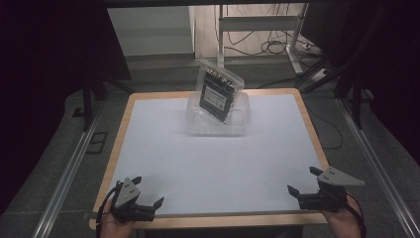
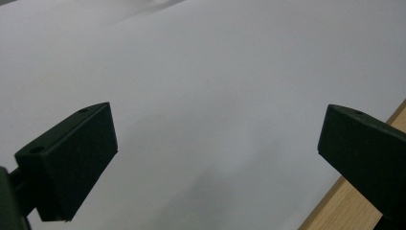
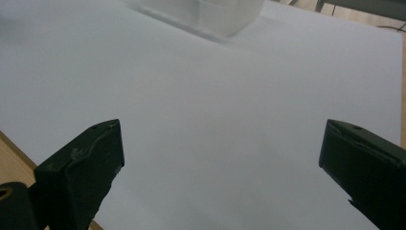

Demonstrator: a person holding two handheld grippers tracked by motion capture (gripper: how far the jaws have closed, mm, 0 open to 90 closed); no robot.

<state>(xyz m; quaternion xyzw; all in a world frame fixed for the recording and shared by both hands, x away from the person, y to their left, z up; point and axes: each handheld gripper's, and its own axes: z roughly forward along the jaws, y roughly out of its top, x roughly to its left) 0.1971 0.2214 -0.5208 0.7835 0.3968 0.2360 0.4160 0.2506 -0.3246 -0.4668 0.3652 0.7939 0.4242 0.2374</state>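
two hand-held grippers rested at the counter's (image 1: 148, 163) near edge, left hand-held gripper (image 1: 148, 191) and right hand-held gripper (image 1: 303, 180) both spread wide, empty; a bagged dark item (image 1: 217, 93) stood tilted in a clear tub (image 1: 240, 124) far across.

The high view looked forward and down from above the near edge, taking in the whole table (image 1: 148, 148). The left gripper view sat low and close over the white surface, near the wooden edge. The right gripper view faced up the table toward the clear bin (image 3: 210, 17); high view shared it.
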